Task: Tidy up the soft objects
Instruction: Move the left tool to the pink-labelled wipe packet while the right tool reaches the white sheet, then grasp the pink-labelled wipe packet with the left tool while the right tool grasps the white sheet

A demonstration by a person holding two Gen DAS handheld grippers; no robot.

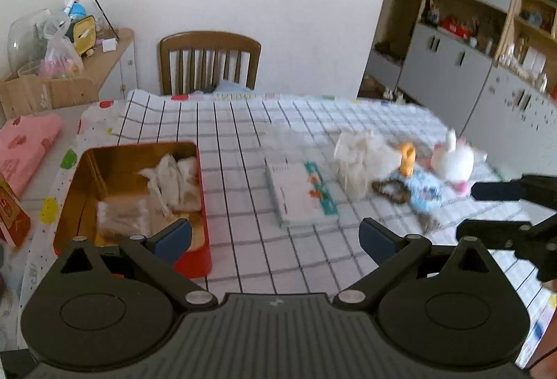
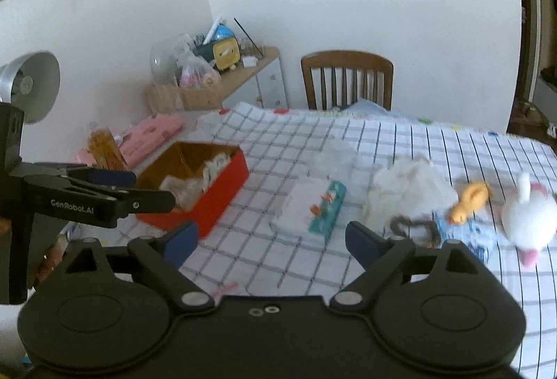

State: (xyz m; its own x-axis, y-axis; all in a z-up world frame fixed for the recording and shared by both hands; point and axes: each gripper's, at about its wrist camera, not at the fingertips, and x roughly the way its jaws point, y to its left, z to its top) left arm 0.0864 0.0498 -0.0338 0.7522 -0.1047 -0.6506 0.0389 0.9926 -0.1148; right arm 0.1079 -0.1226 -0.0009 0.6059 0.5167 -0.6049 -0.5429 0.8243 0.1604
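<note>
A red tin box (image 1: 195, 260) (image 2: 222, 198) with a gold inside sits at the table's left and holds white cloth (image 1: 174, 180) and a clear packet (image 1: 122, 215). A tissue pack (image 1: 301, 192) (image 2: 311, 205) lies mid-table. Right of it lie a white cloth heap (image 1: 358, 159) (image 2: 407, 191), an orange toy (image 1: 407, 157) (image 2: 468, 201), a blue toy (image 1: 424, 191), a brown hair tie (image 1: 388, 191) (image 2: 414, 225) and a white plush rabbit (image 1: 452, 159) (image 2: 525, 218). My left gripper (image 1: 275, 238) is open and empty above the table's near side. My right gripper (image 2: 271, 239) is open and empty.
The table has a checked cloth (image 1: 243, 135). A wooden chair (image 1: 209, 62) stands at the far side. A pink folded cloth (image 1: 24, 145) and a side shelf with clutter (image 1: 69, 41) are at the left. Cabinets (image 1: 470, 41) stand at the right. A lamp (image 2: 31, 83) stands left.
</note>
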